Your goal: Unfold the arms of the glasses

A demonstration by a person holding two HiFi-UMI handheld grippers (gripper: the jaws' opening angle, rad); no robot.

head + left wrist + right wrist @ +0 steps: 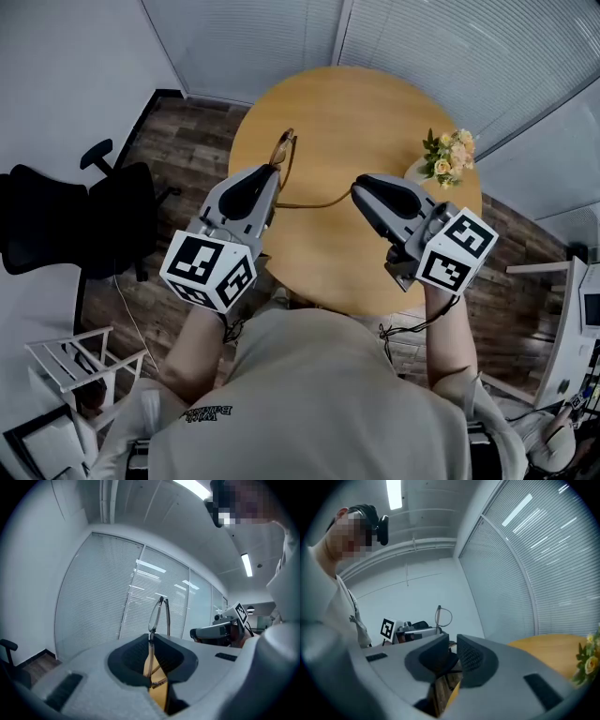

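- My left tool [270, 176] [151, 665] is clamped on the glasses [283, 150] [157, 613], gripping the frame; the lenses stick out past the tips, above the table [356, 112].
- One arm [314, 203] is swung out and runs across to my right tool [359, 189] [453, 651].
- My right tool's jaws are narrow, with a slim slit between them. The arm's end reaches their tips, but I cannot tell whether they pinch it.

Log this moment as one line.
left gripper: shut on glasses | one arm: unfolded toward right gripper | right jaws: narrowly apart
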